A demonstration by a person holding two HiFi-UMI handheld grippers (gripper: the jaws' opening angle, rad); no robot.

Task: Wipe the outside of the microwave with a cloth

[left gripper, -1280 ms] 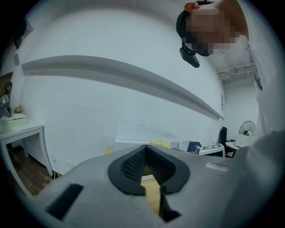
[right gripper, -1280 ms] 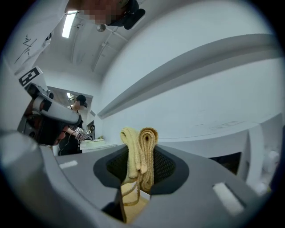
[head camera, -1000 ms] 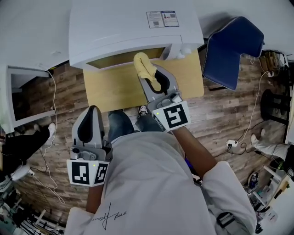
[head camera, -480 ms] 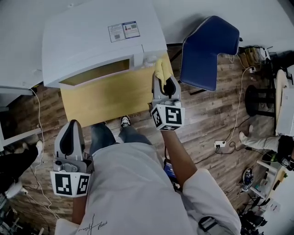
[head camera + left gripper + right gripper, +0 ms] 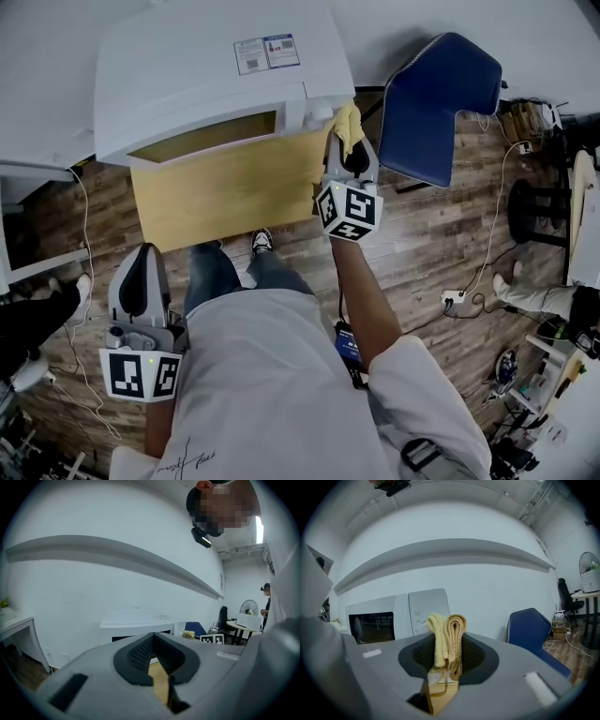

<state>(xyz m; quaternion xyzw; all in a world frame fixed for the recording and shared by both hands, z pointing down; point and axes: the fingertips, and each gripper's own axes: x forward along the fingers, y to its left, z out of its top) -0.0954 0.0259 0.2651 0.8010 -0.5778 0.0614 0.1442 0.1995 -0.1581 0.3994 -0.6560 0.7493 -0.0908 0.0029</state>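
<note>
White wall (image 5: 487, 588), wood-plank floor (image 5: 441, 253), blue chair (image 5: 441, 94), light wooden table (image 5: 225, 187)

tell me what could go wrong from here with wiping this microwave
1. The cloth is pinched as a narrow folded bundle in the right gripper, with little showing past the jaws, so hard plastic may rub the microwave instead of cloth.
2. It sits by the control panel; pressing there might trip a control.
3. The left gripper hangs low, shut and empty, not bracing the microwave, so a firm push could shift it.

Microwave label (image 5: 267, 52) print illegible
</note>
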